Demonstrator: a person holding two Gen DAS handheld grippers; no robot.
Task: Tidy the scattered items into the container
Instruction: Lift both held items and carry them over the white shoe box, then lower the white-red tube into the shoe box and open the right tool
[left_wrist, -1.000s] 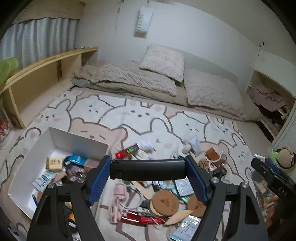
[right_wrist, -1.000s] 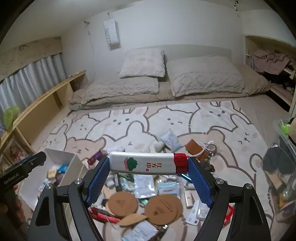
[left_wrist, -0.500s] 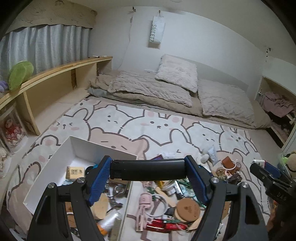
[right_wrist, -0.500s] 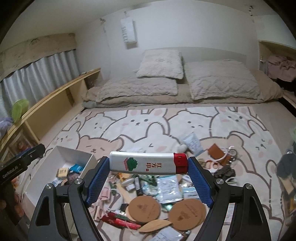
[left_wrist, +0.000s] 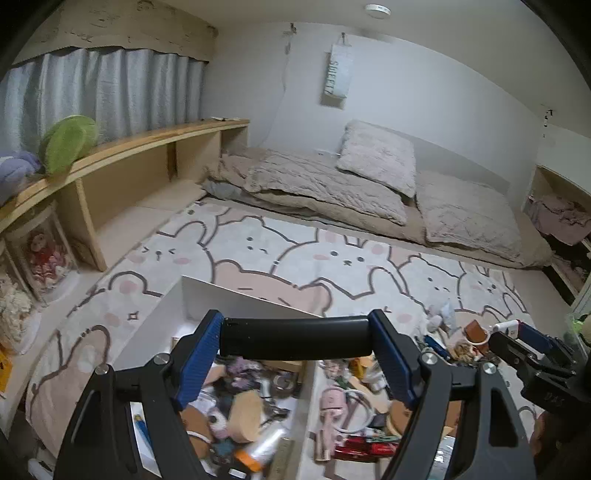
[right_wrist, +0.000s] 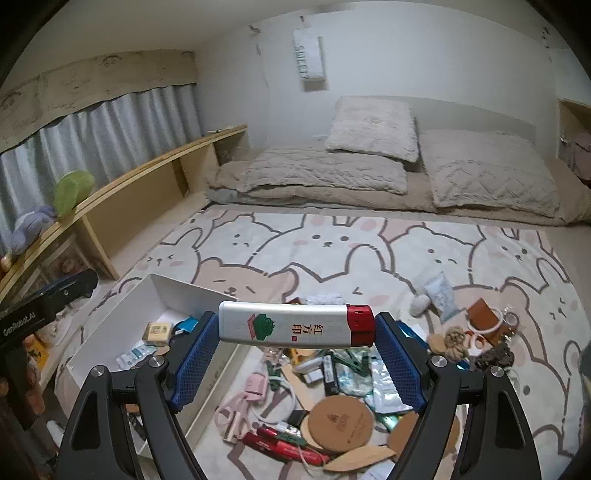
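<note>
My left gripper (left_wrist: 297, 338) is shut on a black cylinder (left_wrist: 295, 338), held crosswise above the white box (left_wrist: 199, 295), which holds several small items. My right gripper (right_wrist: 295, 325) is shut on a white tube with a red cap (right_wrist: 295, 324), held crosswise above the rug between the white box (right_wrist: 173, 291) and the scattered pile. The pile includes cork coasters (right_wrist: 340, 421), a pink item (right_wrist: 255, 384), red packets (right_wrist: 280, 446) and sachets (right_wrist: 388, 387). The right gripper also shows at the right edge of the left wrist view (left_wrist: 524, 339).
A bear-and-rabbit rug (right_wrist: 332, 243) covers the floor. A mattress with pillows (right_wrist: 369, 166) lies at the back. A wooden shelf (right_wrist: 129, 184) runs along the left. A small pouch (right_wrist: 439, 291) and a brown wallet with rings (right_wrist: 484, 317) lie to the right.
Both grippers have moved left toward the white box, each still holding its item. The left one now hangs over the box; the views have tilted upward.
</note>
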